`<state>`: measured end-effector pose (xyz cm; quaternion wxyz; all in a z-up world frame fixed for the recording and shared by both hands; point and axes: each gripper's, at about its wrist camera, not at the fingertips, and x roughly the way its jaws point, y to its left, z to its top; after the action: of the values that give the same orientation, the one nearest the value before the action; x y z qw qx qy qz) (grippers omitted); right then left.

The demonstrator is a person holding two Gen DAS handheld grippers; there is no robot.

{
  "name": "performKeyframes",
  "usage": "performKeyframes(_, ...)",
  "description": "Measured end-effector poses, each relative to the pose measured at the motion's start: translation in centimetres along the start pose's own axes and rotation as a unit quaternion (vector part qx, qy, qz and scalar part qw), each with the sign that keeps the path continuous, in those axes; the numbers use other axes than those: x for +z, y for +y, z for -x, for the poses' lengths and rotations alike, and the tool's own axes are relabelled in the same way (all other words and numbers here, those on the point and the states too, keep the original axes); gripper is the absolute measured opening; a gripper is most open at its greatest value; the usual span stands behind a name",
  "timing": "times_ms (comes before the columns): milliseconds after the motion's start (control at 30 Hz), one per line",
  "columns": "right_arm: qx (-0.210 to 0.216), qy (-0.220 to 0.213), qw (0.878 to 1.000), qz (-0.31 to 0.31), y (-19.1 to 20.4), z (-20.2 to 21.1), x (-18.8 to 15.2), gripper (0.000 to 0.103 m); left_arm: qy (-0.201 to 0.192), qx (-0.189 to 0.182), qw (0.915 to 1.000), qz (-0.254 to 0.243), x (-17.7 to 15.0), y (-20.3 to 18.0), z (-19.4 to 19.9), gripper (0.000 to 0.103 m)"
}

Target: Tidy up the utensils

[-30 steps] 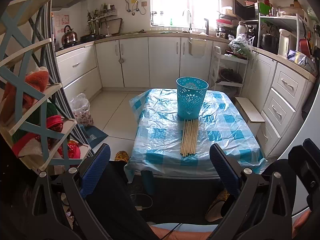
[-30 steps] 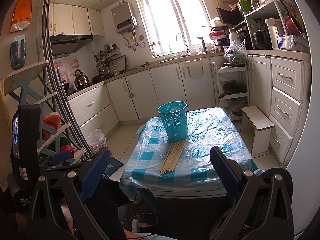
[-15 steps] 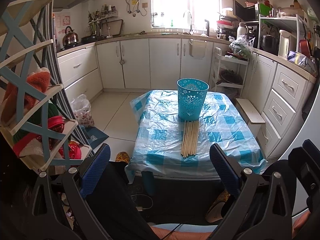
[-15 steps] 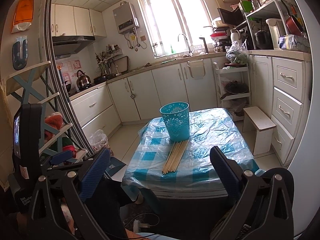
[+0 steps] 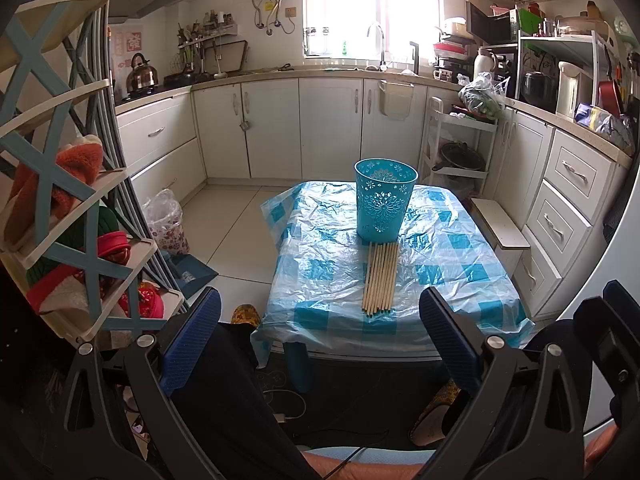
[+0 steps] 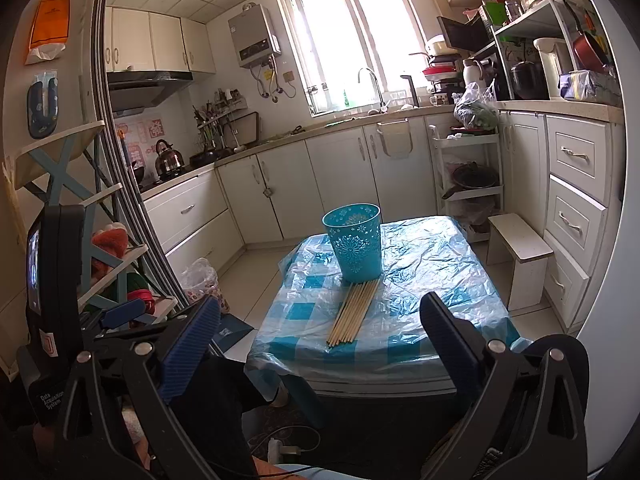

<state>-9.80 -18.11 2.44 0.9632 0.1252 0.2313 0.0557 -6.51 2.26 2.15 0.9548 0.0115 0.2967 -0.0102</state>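
Item 1: my left gripper [image 5: 320,336], jaws spread wide and empty, blue pads [image 5: 192,340] hanging short of the table's near edge. Item 2: my right gripper [image 6: 320,340], likewise released, nothing between its fingers, also held back from the table.

Item 3: chopsticks [image 5: 381,278], a flat bundle of pale wooden sticks lying side by side on the table, far ends touching or just at the foot of the bucket, near ends pointing toward me. Item 4: teal bucket [image 5: 385,205], perforated pattern, upright, standing at the middle of the table just behind the chopsticks.

Item 5: low table [image 5: 472,292], covered by a blue-and-white checked cloth under crinkled clear plastic. Item 6: small white stool [image 6: 520,244], on the floor to the table's right. Item 7: white cabinets [image 5: 328,128] running round the back and right walls beneath a countertop; tap [image 5: 376,46] under a bright window. Item 8: kettle [image 5: 140,74] on the hob at back left. Item 9: shelf rack [image 5: 68,200] at near left, cross-braced in blue, holding red and orange cloth items. Item 10: pale tiled floor [image 5: 236,216], with a plastic bag [image 5: 166,220] by the rack.
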Motion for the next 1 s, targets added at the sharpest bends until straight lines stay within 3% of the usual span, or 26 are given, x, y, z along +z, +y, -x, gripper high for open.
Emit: performKeyframes(1000,0.002,-0.004,1.0,0.0,0.44,-0.12,-0.26,0.096,0.0,0.0,1.0,-0.001,-0.08,-0.06,0.08,0.096)
